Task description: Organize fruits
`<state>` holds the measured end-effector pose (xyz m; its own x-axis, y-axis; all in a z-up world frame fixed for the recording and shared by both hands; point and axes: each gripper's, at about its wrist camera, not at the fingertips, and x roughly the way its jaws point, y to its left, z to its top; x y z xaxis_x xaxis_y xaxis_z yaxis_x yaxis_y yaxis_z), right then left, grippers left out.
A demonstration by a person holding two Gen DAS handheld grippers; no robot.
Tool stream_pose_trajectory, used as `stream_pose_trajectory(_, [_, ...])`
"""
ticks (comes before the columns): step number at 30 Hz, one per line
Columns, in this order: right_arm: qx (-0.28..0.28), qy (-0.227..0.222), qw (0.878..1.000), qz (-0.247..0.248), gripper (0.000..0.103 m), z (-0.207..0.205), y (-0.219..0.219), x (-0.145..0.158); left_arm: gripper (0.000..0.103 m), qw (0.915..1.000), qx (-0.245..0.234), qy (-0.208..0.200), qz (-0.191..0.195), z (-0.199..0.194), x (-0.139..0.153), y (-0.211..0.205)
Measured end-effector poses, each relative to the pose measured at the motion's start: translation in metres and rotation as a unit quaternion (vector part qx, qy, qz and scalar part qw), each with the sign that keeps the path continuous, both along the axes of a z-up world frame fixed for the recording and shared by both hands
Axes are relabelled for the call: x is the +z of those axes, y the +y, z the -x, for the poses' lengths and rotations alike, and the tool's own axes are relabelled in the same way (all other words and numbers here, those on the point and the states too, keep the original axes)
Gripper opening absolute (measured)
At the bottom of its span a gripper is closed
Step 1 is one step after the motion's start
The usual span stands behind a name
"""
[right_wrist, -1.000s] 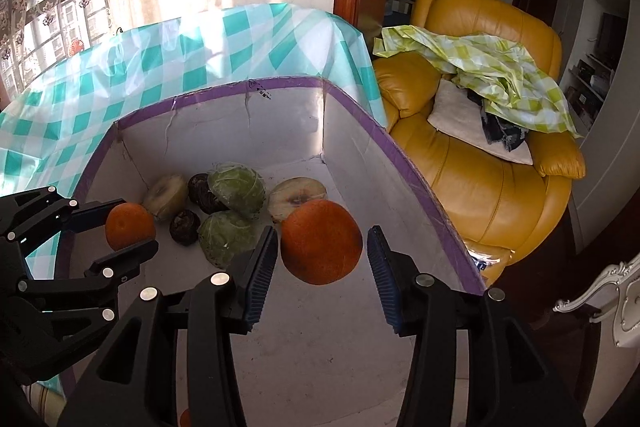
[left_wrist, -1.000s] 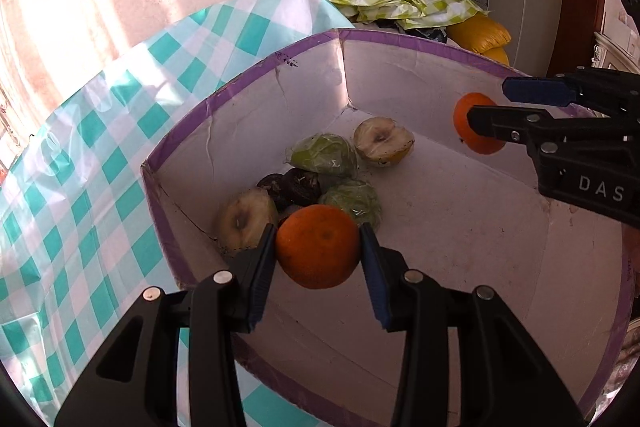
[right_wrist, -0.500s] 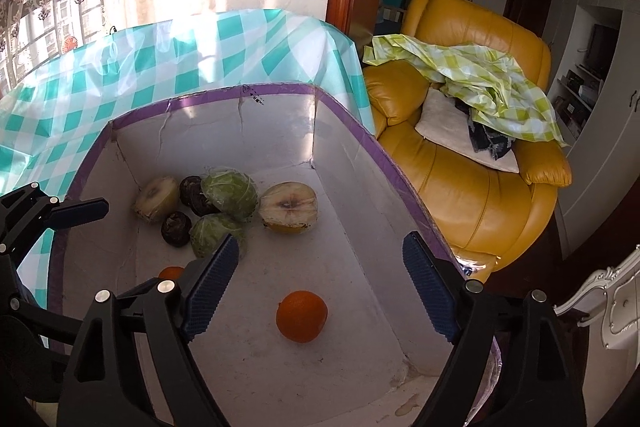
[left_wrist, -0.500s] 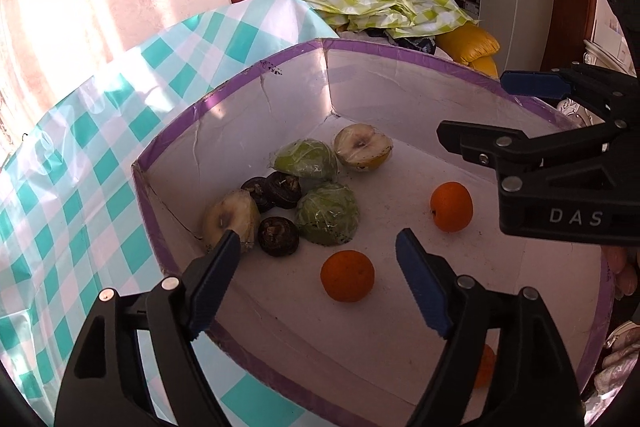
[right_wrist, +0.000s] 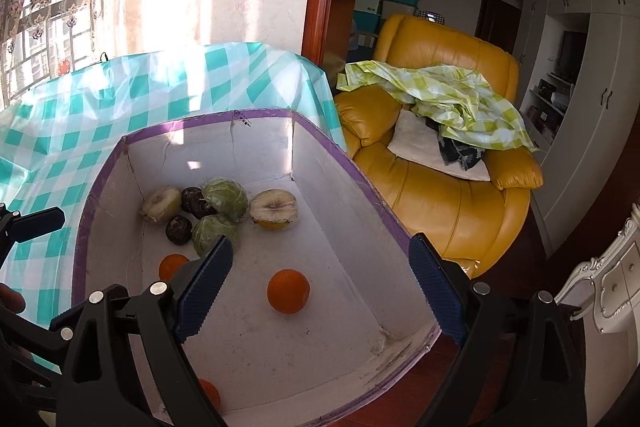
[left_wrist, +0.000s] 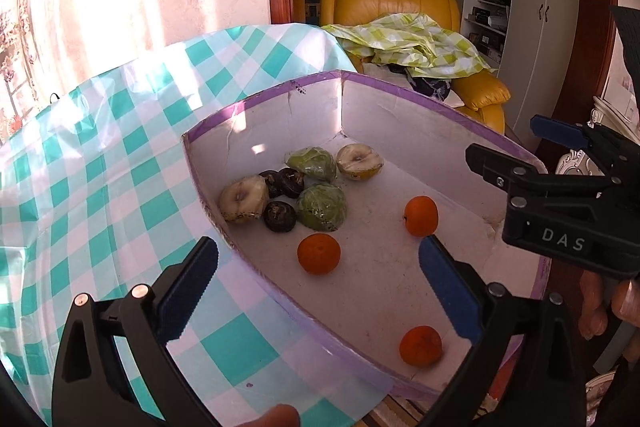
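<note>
Oranges, three, lying loose on floor of purple-rimmed white box (left_wrist: 400,87), seen from left wrist cam: one (left_wrist: 319,253) mid-floor, just nearer cam than a green cabbage (left_wrist: 322,207); second (left_wrist: 420,215) toward box's right wall; third (left_wrist: 421,345) in box's near corner. Further into box, a cluster: second cabbage (left_wrist: 313,163), two cut pale fruit halves (left_wrist: 244,199) & (left_wrist: 359,161), three dark round fruits, e.g. (left_wrist: 280,216). Left gripper (left_wrist: 320,287) spread wide, grasping nothing, hovering over box's near-left rim. Right gripper (left_wrist: 520,151) enters at box's right side, fingers apart, nothing between. Box sits on teal-checked tablecloth (left_wrist: 100,167); yellow armchair (left_wrist: 396,7) w/ green checked cloth (left_wrist: 412,43) beyond box's far corner.

Right wrist cam: right gripper (right_wrist: 320,287) released, wide apart, empty, above box (right_wrist: 360,183) near end. One orange (right_wrist: 288,291) on floor btwn the fingers' line of sight; second (right_wrist: 172,265) partly behind left finger pad, close to box's left wall; third (right_wrist: 210,393) at box's near edge, mostly hidden. Cabbages (right_wrist: 224,197) & (right_wrist: 212,233), fruit halves (right_wrist: 274,209) & (right_wrist: 161,204), dark fruits (right_wrist: 179,230) bunched toward box's far-left end. Left gripper (right_wrist: 32,223) tip just outside box's left wall; spread not clear from this view. Armchair (right_wrist: 436,163) right of box, tablecloth (right_wrist: 120,95) behind it.
</note>
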<state>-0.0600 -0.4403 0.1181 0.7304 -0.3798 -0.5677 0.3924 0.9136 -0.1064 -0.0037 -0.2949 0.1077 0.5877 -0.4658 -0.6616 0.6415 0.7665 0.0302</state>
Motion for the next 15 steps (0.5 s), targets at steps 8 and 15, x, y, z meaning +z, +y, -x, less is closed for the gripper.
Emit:
stream_pose_trajectory(8, [-0.018,-0.002,0.999,-0.028,0.086,0.019,-0.007,-0.004,0.101,0.9987,0.051,0.003,0.002,0.015,0.007,0.001])
stream_pose_trajectory(15, [-0.011,0.018,0.998,-0.059,0.086,0.012,-0.014,-0.016,0.101,0.9975,0.068,0.017,-0.007,0.007,0.0,-0.001])
